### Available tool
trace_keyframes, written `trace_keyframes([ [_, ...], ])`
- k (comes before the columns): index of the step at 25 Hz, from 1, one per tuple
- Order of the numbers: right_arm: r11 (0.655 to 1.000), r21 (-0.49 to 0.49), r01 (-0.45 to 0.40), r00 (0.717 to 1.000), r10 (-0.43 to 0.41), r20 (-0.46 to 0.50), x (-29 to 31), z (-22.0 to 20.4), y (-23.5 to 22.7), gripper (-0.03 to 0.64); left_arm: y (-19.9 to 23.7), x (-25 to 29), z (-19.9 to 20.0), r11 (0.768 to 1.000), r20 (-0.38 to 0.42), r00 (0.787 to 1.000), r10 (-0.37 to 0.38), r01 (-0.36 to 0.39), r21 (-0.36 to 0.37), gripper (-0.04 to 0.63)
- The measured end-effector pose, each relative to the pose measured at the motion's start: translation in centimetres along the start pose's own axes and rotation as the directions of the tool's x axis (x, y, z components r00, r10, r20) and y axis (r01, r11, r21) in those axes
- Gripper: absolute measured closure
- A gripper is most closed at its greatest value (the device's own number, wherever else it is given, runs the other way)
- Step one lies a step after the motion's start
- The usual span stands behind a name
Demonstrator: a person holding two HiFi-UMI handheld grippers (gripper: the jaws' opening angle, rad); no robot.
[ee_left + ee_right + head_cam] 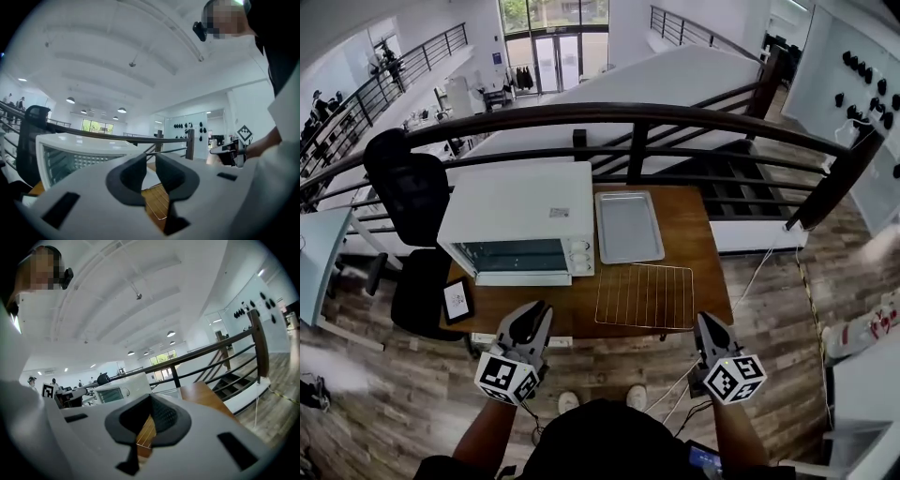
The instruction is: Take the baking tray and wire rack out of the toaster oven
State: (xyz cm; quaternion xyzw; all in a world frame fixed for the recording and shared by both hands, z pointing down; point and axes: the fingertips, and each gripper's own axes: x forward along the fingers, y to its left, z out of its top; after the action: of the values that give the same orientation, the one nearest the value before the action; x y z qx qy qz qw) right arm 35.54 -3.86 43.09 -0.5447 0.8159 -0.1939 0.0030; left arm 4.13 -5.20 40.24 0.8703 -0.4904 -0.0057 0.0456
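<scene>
The white toaster oven (520, 220) stands at the left of the wooden table (698, 239), its glass front facing me. To its right the silver baking tray (628, 227) lies flat on the table. The wire rack (644, 296) lies flat at the front right. My left gripper (536, 316) hovers off the table's front edge, below the oven, its jaws a narrow gap apart with nothing between them (151, 161). My right gripper (703, 322) hangs off the front right corner, shut and empty (150, 404). Its view shows the rack (145, 432) below its jaws.
A black office chair (408, 192) stands left of the table, and a dark curved railing (628, 117) runs behind it. A small framed tablet (457, 300) leans at the table's front left. Cables (759, 272) trail over the wood floor on the right.
</scene>
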Motion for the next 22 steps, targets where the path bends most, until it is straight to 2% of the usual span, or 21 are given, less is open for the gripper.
trace_keyframes([
  [5,0.999,-0.039,0.024,0.999,-0.022,0.04,-1.2,-0.6,1.3,0.619,1.0,-1.7,0.4,0.998,0.035,0.999,0.021,-0.023,0.063,0.562],
  [8,0.996,-0.085,-0.005,0.999,0.008,0.041,-0.7,-0.5,3.2,0.619,0.9,-2.0,0.2,0.999,0.043,0.999,0.015,-0.016,0.032,0.571],
  [12,0.997,-0.08,-0.024,0.998,0.028,0.054,-0.4,0.1,4.6,0.619,0.8,-2.6,0.3,1.0,0.051,0.999,0.007,-0.007,0.012,0.574],
  [22,0.996,-0.08,-0.03,0.999,0.033,0.04,-0.3,0.1,4.3,0.62,0.0,-2.6,1.1,1.0,0.087,0.996,0.009,-0.009,0.002,0.574],
])
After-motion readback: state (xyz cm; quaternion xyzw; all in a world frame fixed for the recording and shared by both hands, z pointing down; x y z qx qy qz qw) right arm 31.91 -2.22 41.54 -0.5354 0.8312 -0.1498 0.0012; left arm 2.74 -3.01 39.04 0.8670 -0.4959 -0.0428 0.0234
